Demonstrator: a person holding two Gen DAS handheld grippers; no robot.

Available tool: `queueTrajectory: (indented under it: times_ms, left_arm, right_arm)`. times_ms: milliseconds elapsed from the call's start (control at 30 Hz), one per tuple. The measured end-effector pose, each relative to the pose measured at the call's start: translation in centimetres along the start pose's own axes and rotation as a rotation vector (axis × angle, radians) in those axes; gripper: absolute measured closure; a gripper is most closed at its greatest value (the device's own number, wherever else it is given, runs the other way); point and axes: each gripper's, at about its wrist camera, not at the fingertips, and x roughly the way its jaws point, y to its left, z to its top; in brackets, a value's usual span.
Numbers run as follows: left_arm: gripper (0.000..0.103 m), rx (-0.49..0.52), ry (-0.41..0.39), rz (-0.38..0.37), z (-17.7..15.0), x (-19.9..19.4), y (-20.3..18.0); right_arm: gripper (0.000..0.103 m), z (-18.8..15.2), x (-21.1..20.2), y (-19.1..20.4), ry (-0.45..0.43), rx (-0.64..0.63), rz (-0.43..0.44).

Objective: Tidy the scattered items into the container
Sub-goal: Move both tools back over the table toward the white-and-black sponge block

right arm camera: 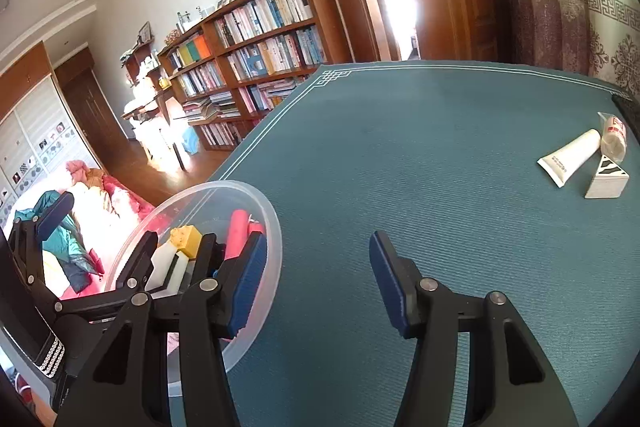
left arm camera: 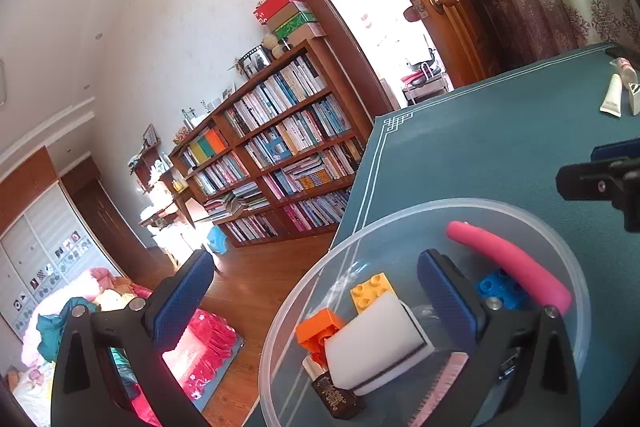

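At the far left, beyond the bench edge, a bookshelf (left arm camera: 276,147) stands by the wall and bedding (left arm camera: 80,311) lies on the floor. The left tool (left arm camera: 316,291) hangs over the near left corner of the bench (right arm camera: 420,147); its two blue pads are wide apart and hold nothing, one pad (left arm camera: 180,299) outside the bowl over the floor, the other over the inside. The clear bowl (left arm camera: 520,205) sits at the bench corner, partly over the edge. Inside it, from left to right, lie an orange block (left arm camera: 318,327), a small dark bottle (left arm camera: 336,395), a yellow block (left arm camera: 372,293), a white eraser (left arm camera: 376,343), a blue block (left arm camera: 496,287) and a pink stick (left arm camera: 508,263) that leans on the blue block. Right of the bowl, the right tool (right arm camera: 320,279) is above bare green cloth, its pads also apart and empty; its left pad (right arm camera: 250,283) is just over the bowl rim. Well apart, at the far right of the bench, three things remain outside the bowl: a white tube (right arm camera: 568,157), a small clear bottle (right arm camera: 612,139) touching the tube's cap end, and a white wedge with black stripes (right arm camera: 608,181) just beside them.
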Motion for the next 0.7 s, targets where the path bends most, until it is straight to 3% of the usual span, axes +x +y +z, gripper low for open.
queueTrajectory:
  times_ms: [133, 500, 700]
  left_arm:
    - [0.001, 0.017, -0.01, -0.016, 0.3, -0.7, -0.6]
    - [0.001, -0.099, 0.059, -0.311, 2.4, -1.9, -2.4]
    - [0.001, -0.092, 0.044, -0.369, 3.8, -3.2, -4.3]
  right_arm:
    - [0.046, 0.0, -1.0, -1.1, -0.01, -0.003, -0.032]
    - [0.046, -0.7, -4.7, -6.1, -0.017, -0.013, -0.169]
    - [0.046, -1.0, -6.4, -9.8, -0.026, 0.019, -0.237]
